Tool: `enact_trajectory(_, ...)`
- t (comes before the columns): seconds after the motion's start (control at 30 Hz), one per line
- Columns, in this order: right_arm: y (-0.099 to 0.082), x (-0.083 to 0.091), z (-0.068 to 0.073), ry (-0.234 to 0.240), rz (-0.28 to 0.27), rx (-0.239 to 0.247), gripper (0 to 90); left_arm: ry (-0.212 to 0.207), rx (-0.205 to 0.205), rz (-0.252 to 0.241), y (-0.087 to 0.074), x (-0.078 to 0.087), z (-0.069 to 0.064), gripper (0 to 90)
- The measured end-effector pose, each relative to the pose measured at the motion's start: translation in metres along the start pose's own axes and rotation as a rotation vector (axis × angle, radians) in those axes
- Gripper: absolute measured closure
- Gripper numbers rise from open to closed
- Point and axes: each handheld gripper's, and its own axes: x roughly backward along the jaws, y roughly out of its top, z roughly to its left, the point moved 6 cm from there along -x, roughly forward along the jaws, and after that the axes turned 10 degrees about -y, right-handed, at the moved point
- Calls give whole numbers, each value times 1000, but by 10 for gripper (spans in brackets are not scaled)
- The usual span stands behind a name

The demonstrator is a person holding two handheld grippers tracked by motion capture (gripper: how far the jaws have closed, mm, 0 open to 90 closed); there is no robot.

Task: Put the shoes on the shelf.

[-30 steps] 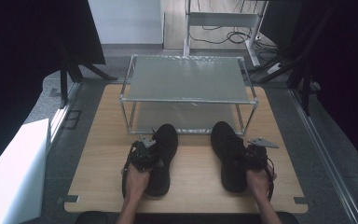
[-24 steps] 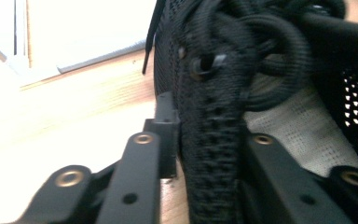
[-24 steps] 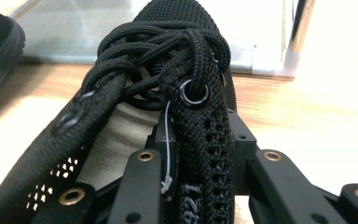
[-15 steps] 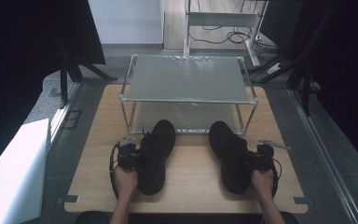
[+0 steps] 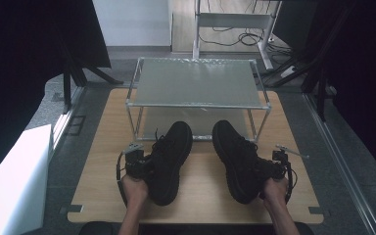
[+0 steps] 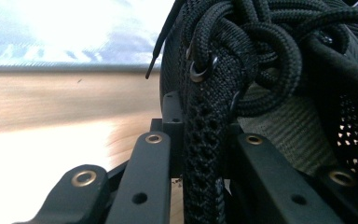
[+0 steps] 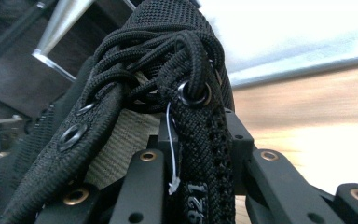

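Each hand-held gripper, left and right, clamped a black mesh lace-up shoe, left shoe, right shoe, on the wooden desk.

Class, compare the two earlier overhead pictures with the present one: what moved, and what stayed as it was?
Both grippers stay clamped on the shoes. The left gripper and left shoe slid outward and back toward the person, toe angling inward. The right gripper and right shoe shifted slightly the same way. The metal rack and table stayed put.

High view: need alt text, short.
Two black shoes lie on a wooden table, toes toward a metal rack. The left tool is shut on the left shoe, the right tool on the right shoe, each held by a hand from below.
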Motion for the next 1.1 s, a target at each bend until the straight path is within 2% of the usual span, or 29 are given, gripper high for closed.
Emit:
enact_trajectory(0.27, 6, 10, 21, 94, -29, -51, 741, -65, 3, -77, 14, 10, -25, 802)
enact_trajectory(0.33, 8, 14, 28, 119, -40, -60, 741, -70, 1, -86, 17, 13, -30, 802)
enact_trajectory(0.4, 9, 15, 30, 124, -45, -63, 741, -69, -2, -97, 21, 16, -33, 801)
enact_trajectory(0.53, 17, 21, 42, 151, -63, -81, 741, -76, 22, -128, 30, 22, -38, 801)
enact_trajectory(0.73, 26, 24, 56, 166, -71, -93, 741, -54, 43, -164, 42, 29, -43, 800)
enact_trajectory(1.1, 49, 21, 77, 169, -95, -111, 741, -55, 59, -195, 71, 32, -52, 798)
